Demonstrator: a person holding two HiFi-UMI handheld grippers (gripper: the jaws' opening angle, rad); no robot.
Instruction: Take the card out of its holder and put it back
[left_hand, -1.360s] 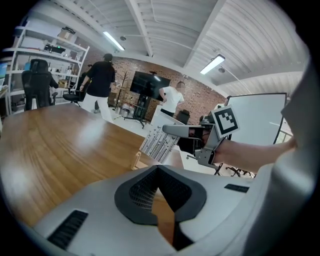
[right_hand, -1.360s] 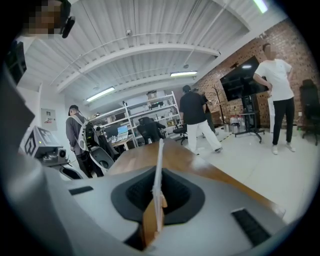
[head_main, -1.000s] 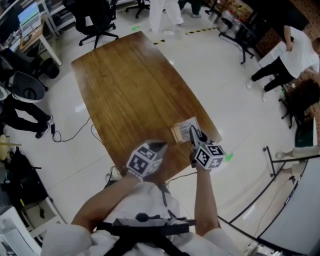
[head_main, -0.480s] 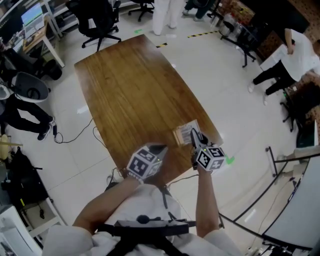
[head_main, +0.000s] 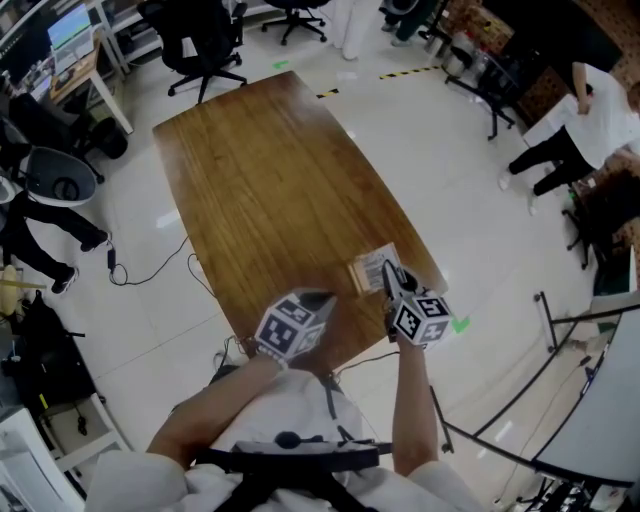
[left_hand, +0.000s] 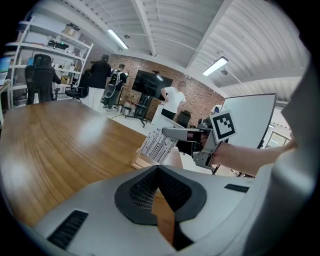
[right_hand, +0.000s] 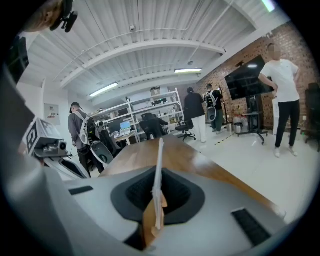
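Note:
A white card (head_main: 377, 262) printed with dark lines stands tilted over a small wooden holder (head_main: 357, 273) near the table's front right corner. In the left gripper view the card (left_hand: 156, 144) rises from the holder (left_hand: 141, 161), its lower edge at the wood. My right gripper (head_main: 386, 274) is shut on the card's near edge, and the card (right_hand: 159, 159) runs edge-on between the jaws of that gripper (right_hand: 158, 176). The left gripper (head_main: 322, 297) hovers over the table just left of the holder. Its jaws (left_hand: 159, 169) are shut with nothing between them.
The long wooden table (head_main: 260, 170) stretches away from me, with its right edge (head_main: 420, 250) close beside the holder. Office chairs (head_main: 195, 40) and several people stand on the white floor around it. A cable (head_main: 150, 262) lies on the floor at the left.

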